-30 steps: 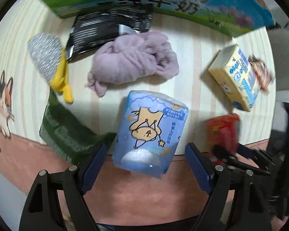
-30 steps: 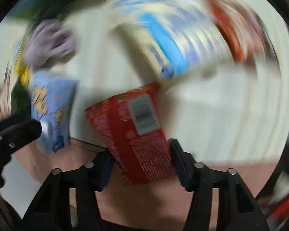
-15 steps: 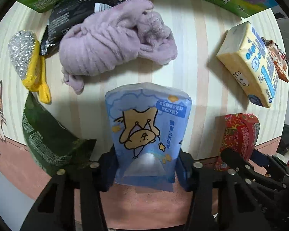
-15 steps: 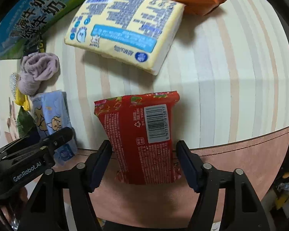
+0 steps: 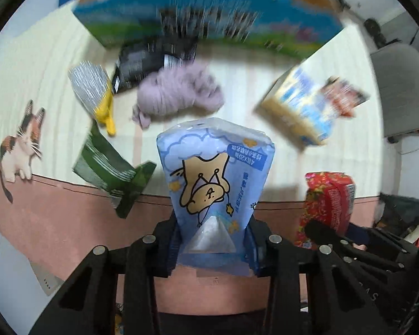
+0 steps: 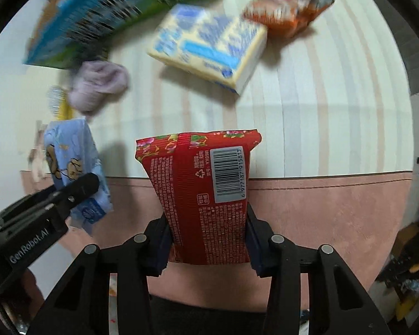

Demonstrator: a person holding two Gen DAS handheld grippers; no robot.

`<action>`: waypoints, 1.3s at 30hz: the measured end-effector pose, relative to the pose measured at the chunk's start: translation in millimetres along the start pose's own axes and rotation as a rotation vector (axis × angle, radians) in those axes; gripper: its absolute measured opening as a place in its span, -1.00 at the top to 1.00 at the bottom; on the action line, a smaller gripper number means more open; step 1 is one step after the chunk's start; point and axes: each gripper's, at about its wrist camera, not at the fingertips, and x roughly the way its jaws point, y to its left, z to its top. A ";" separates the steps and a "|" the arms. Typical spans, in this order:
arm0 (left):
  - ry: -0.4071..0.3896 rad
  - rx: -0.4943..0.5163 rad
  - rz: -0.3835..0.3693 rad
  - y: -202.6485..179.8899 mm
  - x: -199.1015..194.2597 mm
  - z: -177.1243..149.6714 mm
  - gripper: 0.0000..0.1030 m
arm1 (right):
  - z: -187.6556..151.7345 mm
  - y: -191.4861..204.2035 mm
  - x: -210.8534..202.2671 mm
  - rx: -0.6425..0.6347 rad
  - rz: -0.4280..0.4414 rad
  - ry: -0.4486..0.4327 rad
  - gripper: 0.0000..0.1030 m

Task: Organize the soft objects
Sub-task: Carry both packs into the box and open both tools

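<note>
My left gripper (image 5: 212, 240) is shut on a blue tissue pack (image 5: 215, 178) printed with a cartoon bear and holds it lifted above the table's front edge. My right gripper (image 6: 208, 240) is shut on a red tissue pack (image 6: 206, 192) with a barcode, also lifted. The red pack shows at the right of the left wrist view (image 5: 328, 203). The blue pack shows at the left of the right wrist view (image 6: 75, 167). A lilac cloth (image 5: 176, 92) lies bunched on the striped tablecloth (image 6: 321, 97) behind.
A yellow-and-blue tissue pack (image 6: 209, 47) and an orange snack bag (image 6: 287, 8) lie at the back right. A black bag (image 5: 150, 64), a silver-and-yellow scrubber (image 5: 95, 95) and a green bag (image 5: 111, 170) lie left. A blue-green milk carton box (image 5: 209, 19) stands behind.
Both grippers have closed on their packs and lifted them off the table, pulling back toward the front edge. The background is now motion-blurred.
</note>
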 end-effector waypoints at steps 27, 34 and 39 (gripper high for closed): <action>0.081 0.017 -0.181 18.7 -35.6 438.3 0.31 | 324.3 105.5 -63.5 -0.041 -0.045 -0.179 0.09; 0.152 0.051 -0.176 13.7 2.5 475.5 0.31 | 381.4 103.3 -20.1 -0.020 -0.119 -0.139 0.09; 0.145 0.091 -0.129 3.4 3.8 490.4 0.21 | 406.3 99.9 -6.6 -0.016 -0.149 -0.136 0.08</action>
